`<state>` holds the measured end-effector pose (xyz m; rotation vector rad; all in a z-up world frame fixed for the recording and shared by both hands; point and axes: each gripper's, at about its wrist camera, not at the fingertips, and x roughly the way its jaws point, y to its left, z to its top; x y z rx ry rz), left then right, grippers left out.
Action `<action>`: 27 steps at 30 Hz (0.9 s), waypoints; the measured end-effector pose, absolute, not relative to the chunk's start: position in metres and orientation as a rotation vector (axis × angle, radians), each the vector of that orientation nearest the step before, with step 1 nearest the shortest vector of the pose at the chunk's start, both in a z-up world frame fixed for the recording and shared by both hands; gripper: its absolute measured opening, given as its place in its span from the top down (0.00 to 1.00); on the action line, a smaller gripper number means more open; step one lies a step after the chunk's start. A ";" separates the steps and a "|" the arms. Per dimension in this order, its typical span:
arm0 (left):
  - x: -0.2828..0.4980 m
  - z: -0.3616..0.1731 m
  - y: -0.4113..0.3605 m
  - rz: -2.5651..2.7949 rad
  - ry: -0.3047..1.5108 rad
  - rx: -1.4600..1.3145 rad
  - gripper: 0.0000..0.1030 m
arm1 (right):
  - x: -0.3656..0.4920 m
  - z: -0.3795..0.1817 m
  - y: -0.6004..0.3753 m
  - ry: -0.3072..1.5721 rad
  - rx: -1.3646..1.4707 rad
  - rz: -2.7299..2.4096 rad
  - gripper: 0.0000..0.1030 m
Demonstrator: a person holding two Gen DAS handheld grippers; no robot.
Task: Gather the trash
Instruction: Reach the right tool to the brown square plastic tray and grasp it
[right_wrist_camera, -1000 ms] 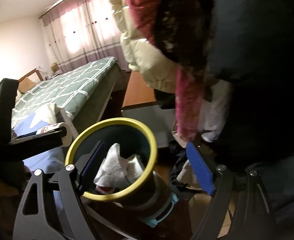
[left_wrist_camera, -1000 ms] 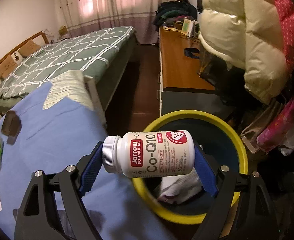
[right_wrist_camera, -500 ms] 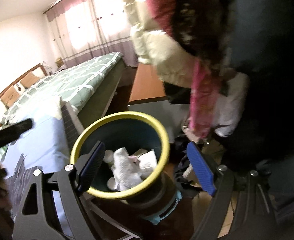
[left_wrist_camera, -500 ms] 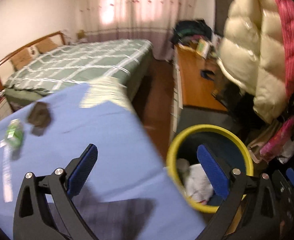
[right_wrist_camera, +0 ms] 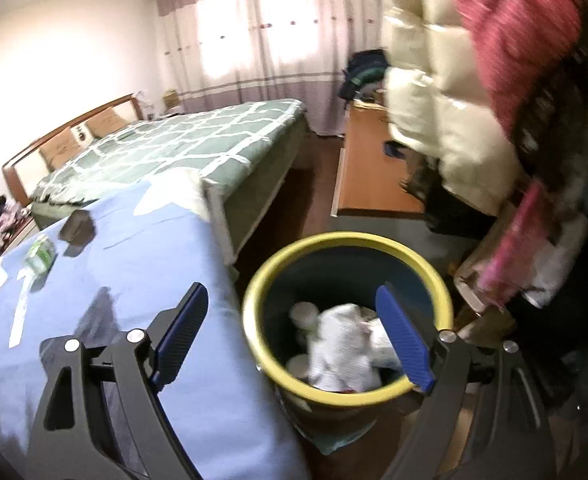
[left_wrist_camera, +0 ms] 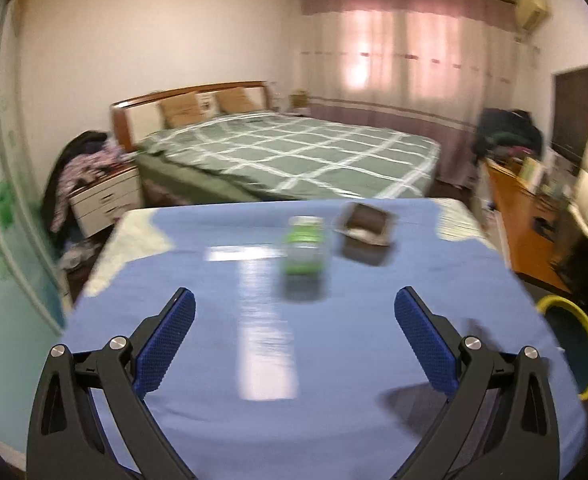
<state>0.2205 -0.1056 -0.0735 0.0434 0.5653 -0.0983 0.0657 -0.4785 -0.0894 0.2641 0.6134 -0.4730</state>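
Note:
My left gripper (left_wrist_camera: pixel 294 334) is open and empty above the blue-covered table (left_wrist_camera: pixel 334 360). Ahead of it lie a green-labelled bottle (left_wrist_camera: pixel 303 250), a dark small tray (left_wrist_camera: pixel 366 229) and a white strip (left_wrist_camera: pixel 242 254). The yellow-rimmed bin (left_wrist_camera: pixel 574 344) shows at the right edge. My right gripper (right_wrist_camera: pixel 290 340) is open and empty over the bin (right_wrist_camera: pixel 346 320), which holds crumpled white paper (right_wrist_camera: pixel 342 352) and a white bottle (right_wrist_camera: pixel 304 314). The green bottle (right_wrist_camera: pixel 40 256) and dark tray (right_wrist_camera: pixel 77 226) also show on the table (right_wrist_camera: pixel 134 280) to the left.
A bed with a green checked cover (left_wrist_camera: pixel 294 156) stands behind the table. A wooden desk (left_wrist_camera: pixel 522 216) runs along the right wall. Hanging coats (right_wrist_camera: pixel 454 100) crowd the right side above the bin. A nightstand (left_wrist_camera: pixel 106 200) stands at the left.
My left gripper let the white supplement bottle go over the bin, opened, and swung left to face the table. My right gripper shifted slightly, staying open over the bin.

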 end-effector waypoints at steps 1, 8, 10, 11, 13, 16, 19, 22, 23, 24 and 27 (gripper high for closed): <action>0.224 -0.074 -0.091 -0.070 0.562 0.036 0.05 | 0.072 -0.089 -0.471 0.614 0.255 -0.462 0.21; 0.246 -0.087 0.021 0.152 0.556 -0.016 0.05 | 0.135 -0.080 -0.407 0.642 0.186 -0.286 0.21; 0.247 -0.093 0.050 0.208 0.556 -0.060 0.05 | 0.156 -0.078 -0.391 0.649 0.186 -0.215 0.21; 0.246 -0.096 0.062 0.232 0.557 -0.084 0.05 | 0.170 -0.077 -0.381 0.650 0.173 -0.177 0.21; 0.247 -0.102 0.080 0.274 0.569 -0.128 0.05 | 0.190 -0.073 -0.365 0.652 0.147 -0.135 0.21; 0.250 -0.109 0.100 0.325 0.603 -0.167 0.05 | 0.224 -0.071 -0.339 0.647 0.102 -0.070 0.21; 0.248 -0.111 0.114 0.346 0.596 -0.200 0.05 | 0.261 -0.075 -0.321 0.650 0.089 0.004 0.17; 0.249 -0.114 0.105 0.342 0.602 -0.179 0.05 | 0.301 -0.085 -0.305 0.684 0.067 0.048 0.17; 0.250 -0.115 0.098 0.339 0.602 -0.167 0.05 | 0.317 -0.089 -0.300 0.701 0.059 0.048 0.17; 0.250 -0.114 0.095 0.338 0.601 -0.155 0.05 | 0.328 -0.091 -0.297 0.714 0.062 0.054 0.17; 0.249 -0.114 0.087 0.340 0.594 -0.127 0.05 | 0.359 -0.096 -0.293 0.741 0.085 0.058 0.17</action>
